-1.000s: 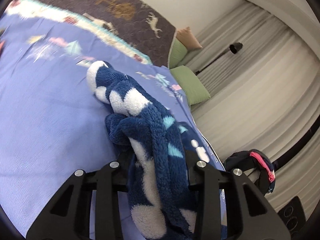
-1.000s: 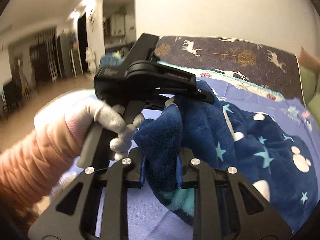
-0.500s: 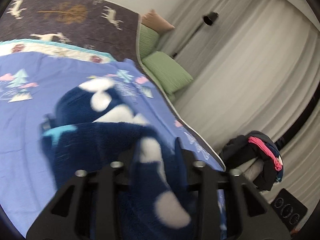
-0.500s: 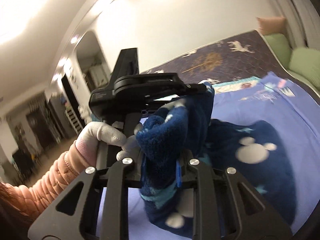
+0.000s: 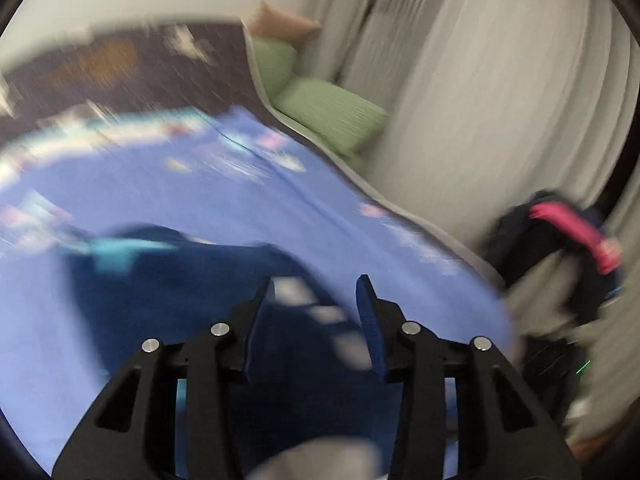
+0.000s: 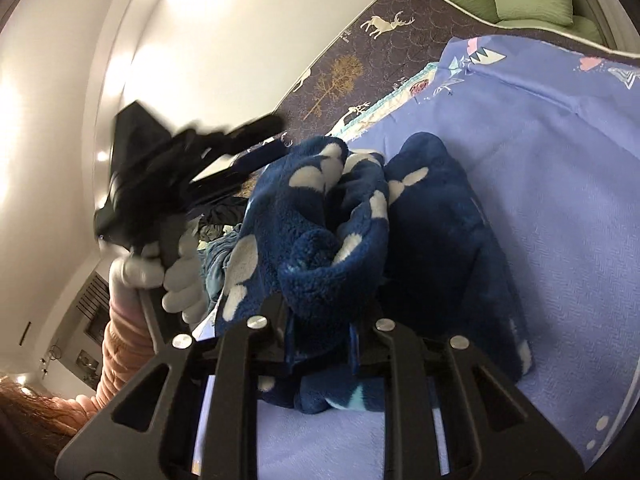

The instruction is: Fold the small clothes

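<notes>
A dark blue fleece garment (image 6: 436, 216) with white and light blue shapes lies bunched on the blue bed sheet (image 6: 560, 168). My right gripper (image 6: 322, 312) is shut on a fold of it, near the camera. My left gripper (image 5: 316, 292) is open with nothing between its fingers; the garment (image 5: 192, 280) lies blurred below it. The left gripper also shows in the right wrist view (image 6: 256, 148), blurred, just left of the garment, held by a gloved hand.
A dark mattress cover (image 6: 360, 64) with deer print lies beyond the sheet. Green pillows (image 5: 328, 108) sit at the bed's far edge by grey curtains (image 5: 500, 100). A dark and pink clothes pile (image 5: 560, 236) sits right of the bed. More clothes (image 6: 220, 220) lie behind the garment.
My left gripper has let go of the garment and opened, pulling away fast. My right gripper still holds its fold and has tilted; the garment has dropped onto the sheet.
</notes>
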